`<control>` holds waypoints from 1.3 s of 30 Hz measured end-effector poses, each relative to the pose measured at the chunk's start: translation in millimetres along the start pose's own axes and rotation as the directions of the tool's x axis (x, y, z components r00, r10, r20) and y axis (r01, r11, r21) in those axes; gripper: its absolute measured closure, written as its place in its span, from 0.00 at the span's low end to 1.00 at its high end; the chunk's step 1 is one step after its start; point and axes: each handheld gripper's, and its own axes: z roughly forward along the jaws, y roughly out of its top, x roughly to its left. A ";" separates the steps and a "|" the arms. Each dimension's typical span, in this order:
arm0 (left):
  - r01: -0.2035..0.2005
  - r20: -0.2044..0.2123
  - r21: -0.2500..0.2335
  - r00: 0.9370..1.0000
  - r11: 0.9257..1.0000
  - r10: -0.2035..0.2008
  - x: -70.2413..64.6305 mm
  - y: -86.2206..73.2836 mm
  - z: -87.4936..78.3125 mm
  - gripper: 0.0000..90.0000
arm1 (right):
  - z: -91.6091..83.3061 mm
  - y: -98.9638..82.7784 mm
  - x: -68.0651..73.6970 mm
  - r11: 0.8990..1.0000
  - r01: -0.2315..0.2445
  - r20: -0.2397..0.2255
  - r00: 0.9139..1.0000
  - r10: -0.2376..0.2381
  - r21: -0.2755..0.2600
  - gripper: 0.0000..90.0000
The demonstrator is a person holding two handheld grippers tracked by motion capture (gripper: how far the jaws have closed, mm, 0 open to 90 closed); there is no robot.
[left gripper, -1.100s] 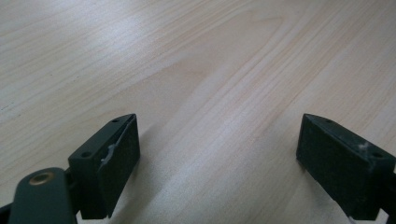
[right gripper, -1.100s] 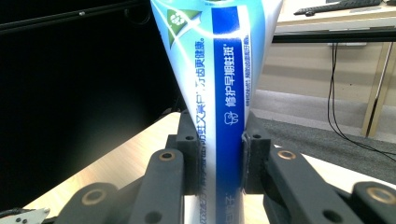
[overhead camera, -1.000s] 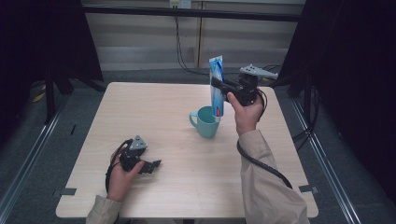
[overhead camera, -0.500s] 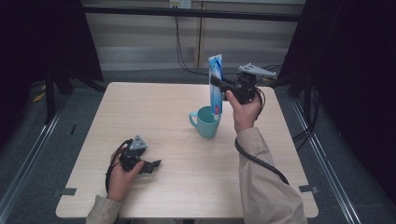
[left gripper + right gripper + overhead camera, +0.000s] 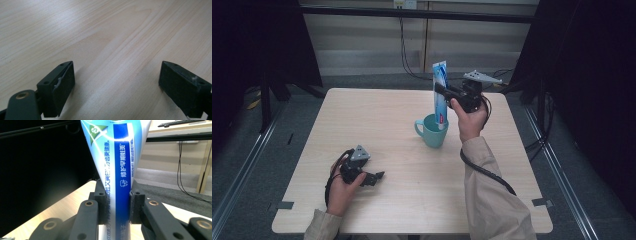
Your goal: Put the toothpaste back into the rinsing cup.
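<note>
1. Two grippers are at work over one wooden table (image 5: 387, 125), and the landmark for all positions below is the teal mug (image 5: 433, 131) standing near the middle of the table, slightly toward its far right side.
2. Right gripper (image 5: 443, 91): held above the mug and just to its right. In the right gripper view its jaws are closed flat against both faces of a toothpaste tube (image 5: 120, 165), gripping it partway up the body.
3. Toothpaste tube (image 5: 440, 90): it stands roughly upright directly over the mug, with the flat crimped end uppermost. Its lower end sits inside the mug's rim; whether it touches the bottom cannot be told.
4. Left gripper (image 5: 373, 177): resting low on the table, well apart from the mug, toward the near left. In the left gripper view its jaws stand wide apart with bare wood between them; it holds nothing.
5. Handling judgement, tube:
   - Likely light, with a soft, squeezable body and a glossy, somewhat slippery skin.
   - Hard clamping on the body could dent it or force paste toward the cap.
   - The present hold across the flat faces looks sound, as the wide faces give the pads good contact.
   - A tube this tall will probably lean against the rim once released.
6. Handling judgement, mug: rigid, heavier than the tube and probably breakable. Its handle (image 5: 419, 128) points left.
</note>
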 end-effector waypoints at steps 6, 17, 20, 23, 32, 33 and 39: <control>-0.002 0.000 0.000 1.000 1.000 0.002 0.0 -0.1 -0.2 0.15 | 2.7 -4.2 -5.0 1.000 -0.004 -0.001 1.000 0.004 0.000 0.82; -0.004 0.000 0.004 1.000 1.000 0.004 -0.1 -0.2 -0.7 0.15 | 12.9 -12.2 -8.9 1.000 -0.011 0.001 1.000 0.011 0.011 0.82; -0.003 -0.004 0.002 1.000 1.000 0.003 -0.4 -0.3 -0.6 0.15 | 15.7 -14.1 -9.0 1.000 -0.007 0.003 1.000 0.007 0.021 0.82; -0.001 -0.002 0.002 1.000 1.000 0.001 -0.7 -0.4 -0.6 0.15 | 18.4 -16.2 -8.8 1.000 -0.004 0.012 1.000 0.003 0.025 0.82; -0.002 -0.005 0.003 1.000 1.000 0.002 -0.8 -0.5 -0.9 0.15 | 20.8 -19.7 -10.4 1.000 0.004 0.031 0.999 -0.005 0.031 0.82; -0.001 -0.004 0.003 1.000 1.000 0.001 -0.9 -0.5 -0.9 0.15 | 21.0 -20.5 -10.5 1.000 0.008 0.031 0.999 -0.009 0.030 0.82; -0.003 -0.001 0.002 1.000 1.000 0.003 -0.7 -0.8 -1.1 0.15 | 22.2 -29.3 -9.3 0.999 0.009 0.030 0.999 -0.010 0.040 0.81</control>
